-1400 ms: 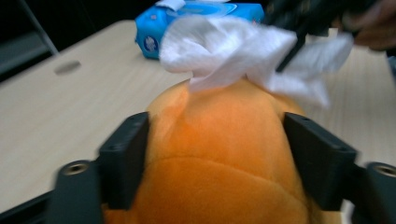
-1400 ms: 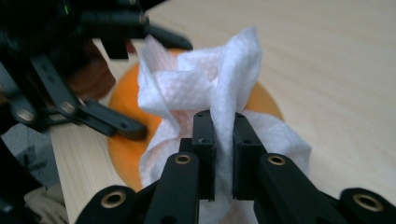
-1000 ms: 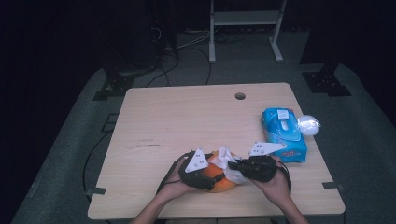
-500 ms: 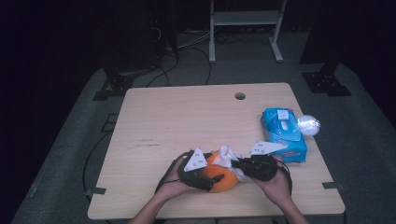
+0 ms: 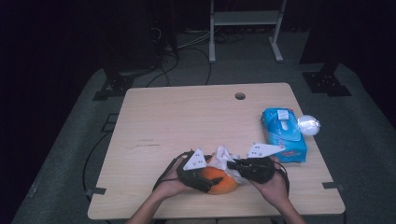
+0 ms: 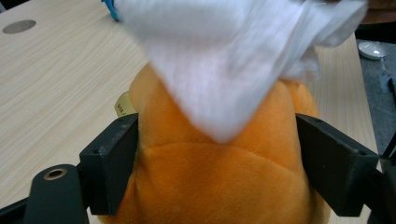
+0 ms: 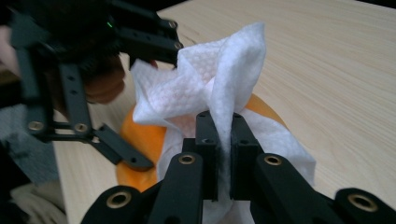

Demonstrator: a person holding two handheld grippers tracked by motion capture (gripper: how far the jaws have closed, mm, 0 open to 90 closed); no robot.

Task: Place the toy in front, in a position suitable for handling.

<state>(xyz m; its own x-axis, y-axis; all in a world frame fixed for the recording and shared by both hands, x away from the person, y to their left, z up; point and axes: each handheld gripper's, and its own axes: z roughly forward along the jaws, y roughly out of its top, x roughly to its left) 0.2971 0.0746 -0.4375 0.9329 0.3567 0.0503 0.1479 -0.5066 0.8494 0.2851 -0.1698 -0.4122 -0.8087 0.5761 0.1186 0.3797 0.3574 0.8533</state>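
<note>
At the table's near edge, the left gripper (image 6: pixel 215 154) clamps an orange plush toy (image 6: pixel 219 177) — the right gripper (image 7: pixel 223 140) pinches a white wipe (image 7: pixel 210 88) draped over it; a blue wipes pack (image 5: pixel 284 134) lies just beside.

Left gripper (image 5: pixel 212 175) fingers spread in a clamp, right gripper (image 5: pixel 238 164) pinched shut.

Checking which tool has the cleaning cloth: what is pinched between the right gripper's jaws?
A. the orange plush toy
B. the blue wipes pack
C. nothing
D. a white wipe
D: in the right gripper view the right gripper has its jaws closed on a fold of the white wipe, which drapes over the orange plush toy.
</note>
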